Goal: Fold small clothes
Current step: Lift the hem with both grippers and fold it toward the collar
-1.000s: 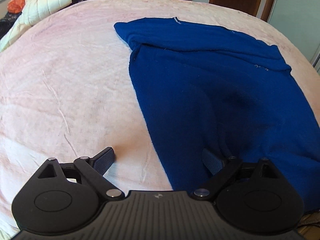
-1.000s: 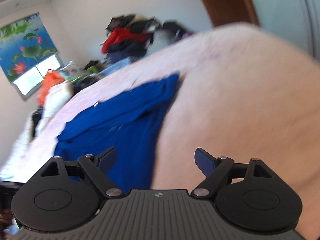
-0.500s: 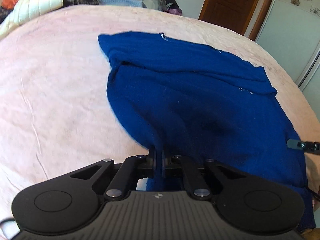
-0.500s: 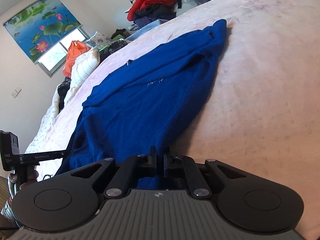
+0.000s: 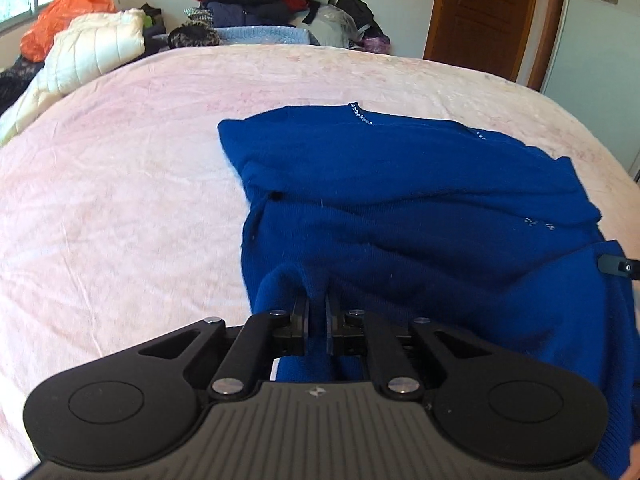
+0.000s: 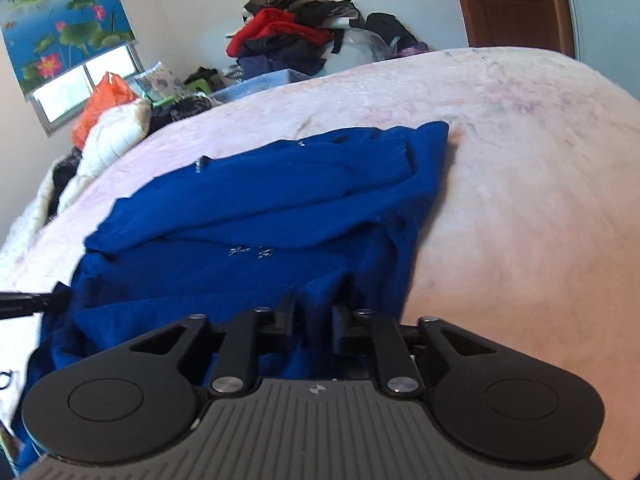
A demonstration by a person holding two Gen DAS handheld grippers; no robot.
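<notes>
- The blue sweater lies on the bed, which is covered with a pale pink blanket. Its near hem is lifted at two places, one by each gripper.
- The left gripper is closed tight on a pinch of the hem, and the knit bulges up in a small hump just in front of the jaws.
- The right gripper has a thicker bunch of the same knit between its jaws, but these are opening at this moment. I judge that the fabric could slip out on this side, so the fold would go crooked or the hem would fall back.
- If only one corner is carried forward, the soft cloth may twist and drag the upper layers with it.
- The sweater is a fine, matte knit, limp and a little fuzzy. It already lies in uneven layers with deep soft creases, and small shiny stones run along the neckline; these could catch on the plush blanket.
- The blanket looks fleecy with shallow wrinkles, so I expect it grips the knit a little.
</notes>
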